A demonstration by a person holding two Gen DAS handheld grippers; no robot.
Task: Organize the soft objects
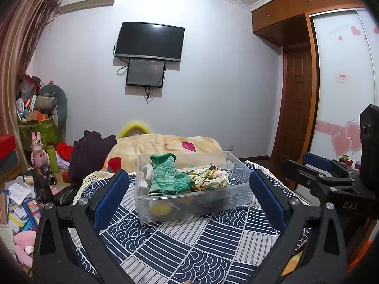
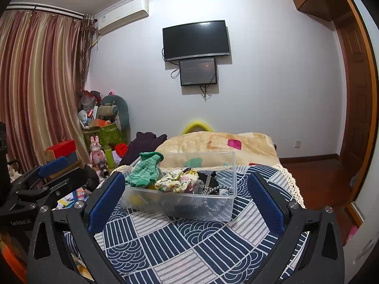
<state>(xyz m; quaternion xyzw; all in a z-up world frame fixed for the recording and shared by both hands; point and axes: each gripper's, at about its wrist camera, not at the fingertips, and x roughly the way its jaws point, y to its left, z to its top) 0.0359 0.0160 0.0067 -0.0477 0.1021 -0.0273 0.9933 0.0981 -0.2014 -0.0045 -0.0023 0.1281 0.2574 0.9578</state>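
A clear plastic box (image 1: 189,209) stands on the blue-and-white patterned cloth (image 1: 189,248). It holds a green striped sock (image 1: 167,177), a yellow-patterned cloth (image 1: 210,178) and other soft items underneath. The box also shows in the right wrist view (image 2: 213,209), with the green sock (image 2: 144,171), the patterned cloth (image 2: 176,179) and a dark item with a chain (image 2: 210,184). My left gripper (image 1: 189,189) is open and empty, its jaws wide apart in front of the box. My right gripper (image 2: 187,189) is open and empty too, just short of the box.
A beige blanket (image 1: 165,146) lies behind the box with dark clothing (image 1: 90,153) at its left. Toys, papers and a green bin (image 1: 40,130) clutter the floor at left. A wooden door (image 1: 296,118) and wardrobe stand at right. The right gripper shows at the left view's right edge (image 1: 331,177).
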